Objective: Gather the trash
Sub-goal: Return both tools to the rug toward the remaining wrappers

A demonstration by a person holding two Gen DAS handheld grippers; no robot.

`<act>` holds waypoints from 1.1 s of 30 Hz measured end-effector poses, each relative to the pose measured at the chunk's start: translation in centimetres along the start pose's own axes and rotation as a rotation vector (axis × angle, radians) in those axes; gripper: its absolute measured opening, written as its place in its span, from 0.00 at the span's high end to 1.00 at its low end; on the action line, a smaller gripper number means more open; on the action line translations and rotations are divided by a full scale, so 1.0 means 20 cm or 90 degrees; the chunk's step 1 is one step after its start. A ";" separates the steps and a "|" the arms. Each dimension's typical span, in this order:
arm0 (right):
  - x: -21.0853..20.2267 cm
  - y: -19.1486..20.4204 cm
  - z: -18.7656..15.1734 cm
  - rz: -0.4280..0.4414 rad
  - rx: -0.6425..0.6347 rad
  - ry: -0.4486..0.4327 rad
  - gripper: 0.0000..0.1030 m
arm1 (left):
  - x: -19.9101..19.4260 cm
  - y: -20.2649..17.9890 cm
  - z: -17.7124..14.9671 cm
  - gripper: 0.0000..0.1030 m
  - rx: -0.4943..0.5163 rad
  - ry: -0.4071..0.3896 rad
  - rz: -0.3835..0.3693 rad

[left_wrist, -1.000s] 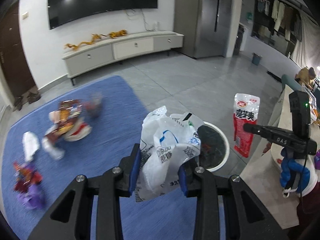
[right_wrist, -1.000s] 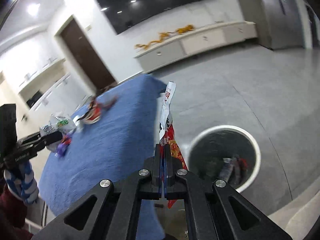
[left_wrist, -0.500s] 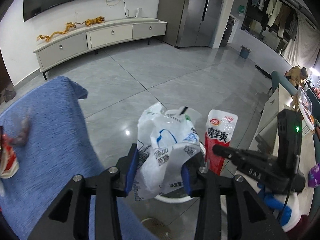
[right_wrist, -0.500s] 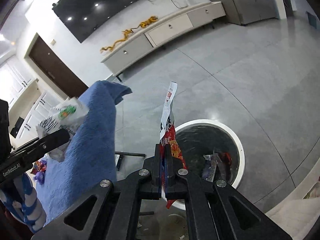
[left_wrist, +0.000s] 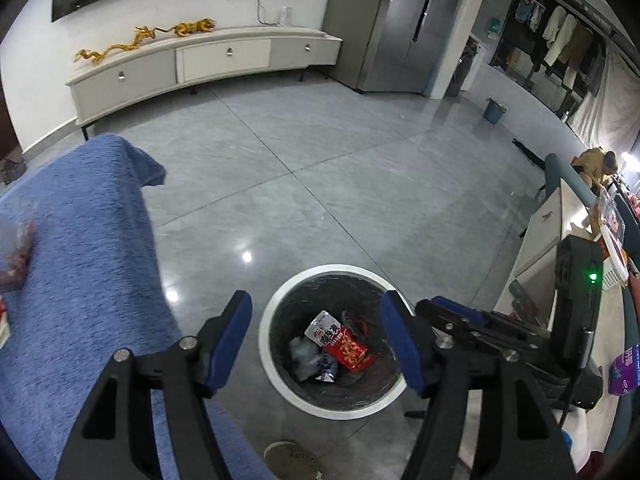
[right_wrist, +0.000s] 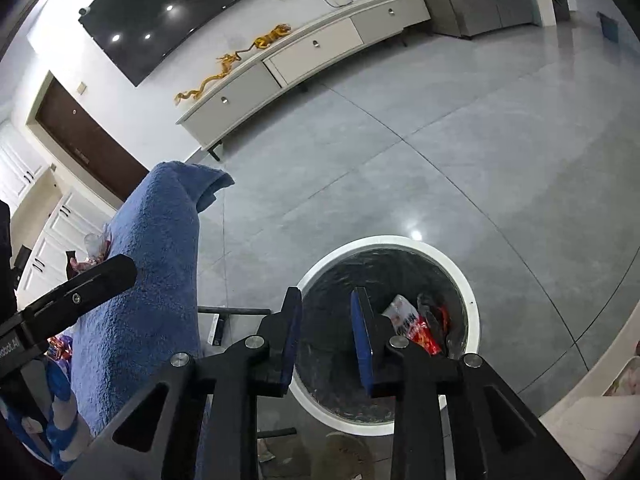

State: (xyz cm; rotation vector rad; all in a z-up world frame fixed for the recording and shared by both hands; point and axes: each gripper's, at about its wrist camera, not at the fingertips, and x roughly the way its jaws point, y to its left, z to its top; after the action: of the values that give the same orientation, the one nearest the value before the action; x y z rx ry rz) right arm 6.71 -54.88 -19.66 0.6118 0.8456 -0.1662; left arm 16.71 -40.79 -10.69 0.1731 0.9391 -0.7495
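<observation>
Hovering wide open and empty over the round white-rimmed waste bin (left_wrist: 280,384): left claw (left_wrist: 316,336), right claw (right_wrist: 326,340); remaining crumpled wrappers (left_wrist: 16,256) leftward on blue-towelled desk (left_wrist: 80,240), nearer left claw.

Brightness: even indoor light, fairly bright in both wrist views.
Light source: ceiling spots, mirrored as white dots in the television (right_wrist: 168,16).
Glare: small bright reflections on the glossy floor (left_wrist: 247,256) (one beside the bin's rim).
Distortion: strong fisheye bending, black corners.
Blur: wrappers (left_wrist: 18,256) at the left view's edge are smeared.
Focus: centre sharp.
</observation>
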 end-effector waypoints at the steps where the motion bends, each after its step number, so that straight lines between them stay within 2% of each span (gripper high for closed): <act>1: -0.01 0.01 0.01 -0.001 -0.004 -0.003 0.73 | -0.03 0.01 0.00 0.37 -0.002 -0.007 0.005; 5: -0.11 0.10 0.01 -0.004 -0.034 -0.027 0.68 | -0.20 0.03 -0.02 0.37 -0.006 -0.049 0.034; 13: -0.44 0.32 0.01 -0.011 -0.091 -0.104 0.56 | -0.59 0.12 -0.08 0.37 -0.015 -0.162 0.092; 21: -0.74 0.57 -0.03 0.002 -0.133 -0.175 0.55 | -0.94 0.26 -0.23 0.37 -0.011 -0.208 0.139; 27: -0.88 0.81 -0.09 0.018 -0.175 -0.194 0.55 | -1.20 0.48 -0.38 0.37 -0.049 -0.231 0.164; 33: -0.97 1.05 -0.15 0.039 -0.231 -0.208 0.55 | -1.43 0.75 -0.56 0.37 -0.095 -0.254 0.212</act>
State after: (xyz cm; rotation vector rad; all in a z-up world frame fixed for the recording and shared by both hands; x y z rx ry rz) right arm -0.36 -37.96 2.43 0.2582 0.5220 -0.0518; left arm 8.65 -10.26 2.44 0.0432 0.5624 -0.3832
